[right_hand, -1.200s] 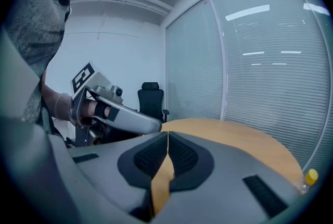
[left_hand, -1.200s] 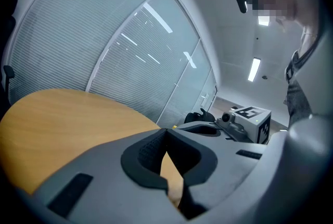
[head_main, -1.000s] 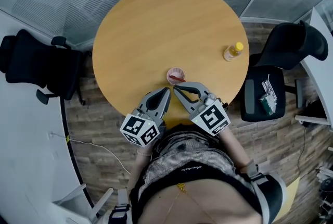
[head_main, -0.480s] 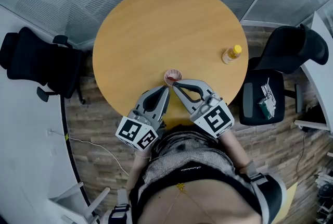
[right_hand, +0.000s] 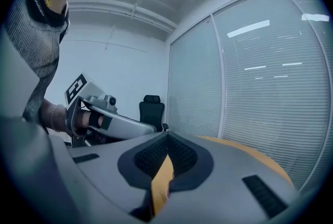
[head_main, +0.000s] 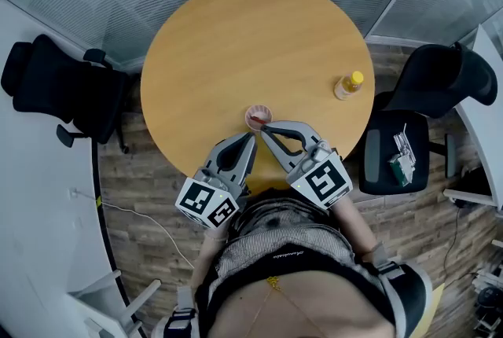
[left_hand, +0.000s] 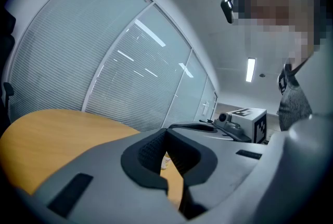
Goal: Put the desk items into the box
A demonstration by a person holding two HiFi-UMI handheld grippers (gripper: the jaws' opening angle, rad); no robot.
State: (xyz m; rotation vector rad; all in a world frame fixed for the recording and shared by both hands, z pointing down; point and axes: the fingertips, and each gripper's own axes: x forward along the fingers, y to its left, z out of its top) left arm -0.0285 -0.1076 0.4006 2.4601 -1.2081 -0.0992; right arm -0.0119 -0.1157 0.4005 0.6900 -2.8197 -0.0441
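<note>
Both grippers closed and empty at the near edge of the table

The left gripper (head_main: 253, 136) and right gripper (head_main: 262, 126) each have their jaws pressed together with nothing between them, as a second ago, and their tips converge just in front of a small pink cup (head_main: 258, 117) with something red inside. The cup sits near the front rim of the round wooden table (head_main: 251, 38), and a yellow-capped bottle (head_main: 349, 84) stands well apart at its right edge. Cup and bottle keep their places on the table (the head view has only shifted slightly), and the grippers sit almost where they were.
</note>
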